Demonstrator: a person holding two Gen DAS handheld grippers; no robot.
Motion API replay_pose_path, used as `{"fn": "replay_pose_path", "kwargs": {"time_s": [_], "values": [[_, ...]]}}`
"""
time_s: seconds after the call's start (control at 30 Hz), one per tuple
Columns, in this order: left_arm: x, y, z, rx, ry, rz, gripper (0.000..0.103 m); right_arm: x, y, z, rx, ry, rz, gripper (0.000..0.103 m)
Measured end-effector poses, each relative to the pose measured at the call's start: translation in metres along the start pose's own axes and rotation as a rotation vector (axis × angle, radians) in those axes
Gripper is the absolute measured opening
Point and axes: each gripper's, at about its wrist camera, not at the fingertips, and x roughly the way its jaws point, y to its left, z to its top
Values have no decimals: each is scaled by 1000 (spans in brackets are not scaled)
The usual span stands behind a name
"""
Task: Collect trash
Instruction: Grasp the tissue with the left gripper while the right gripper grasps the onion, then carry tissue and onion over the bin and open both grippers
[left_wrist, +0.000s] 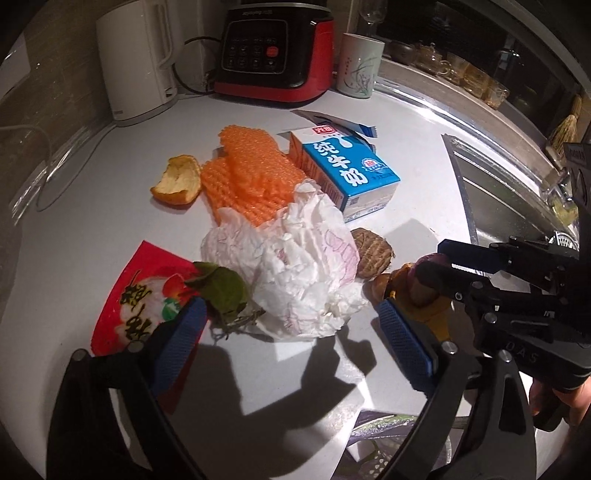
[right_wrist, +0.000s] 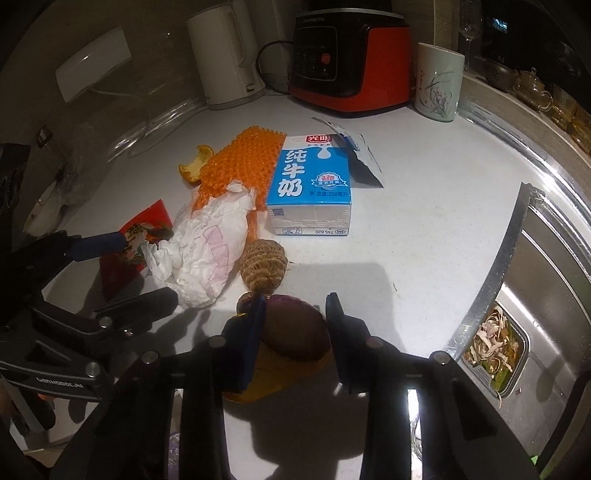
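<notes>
Trash lies heaped on the white counter (left_wrist: 74, 229). My left gripper (left_wrist: 291, 332) is open and straddles the near edge of a crumpled white tissue (left_wrist: 291, 266); its left pad hangs over a red packet (left_wrist: 136, 295) and a green leaf (left_wrist: 221, 291). My right gripper (right_wrist: 295, 332) is shut on a purple-brown sweet potato chunk (right_wrist: 295, 328) lying on yellow peel. The right gripper (left_wrist: 439, 266) also shows in the left wrist view. A scaly brown root piece (right_wrist: 264, 266), a blue milk carton (right_wrist: 310, 177), orange mesh (right_wrist: 240, 162) and an orange peel (right_wrist: 194, 166) lie beyond.
A white kettle (left_wrist: 136, 59), a red and black blender base (left_wrist: 273, 48) and a white cup (left_wrist: 360, 64) stand along the back wall. The steel sink (right_wrist: 535, 277) is at the right, with a strainer of scraps (right_wrist: 495, 347). A torn blue wrapper (right_wrist: 358, 155) lies behind the carton.
</notes>
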Motion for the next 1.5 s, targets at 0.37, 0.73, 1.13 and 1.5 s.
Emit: {"fn": "replay_pose_path", "kwargs": {"time_s": [0.37,0.73,1.13,1.5], "values": [[12,6,0,-8,33,-31,10,-6,-15,-1,48,7,69,16],[0,5,-2,31,16,-64,8,4,-8,-2,-73,48,47,40],[-46,7,15,15,-88,-98,7,-26,-11,13,-54,-62,83,7],[-110,-14,-6,24,-165,-126,7,-82,9,-3,-77,-114,103,7]]}}
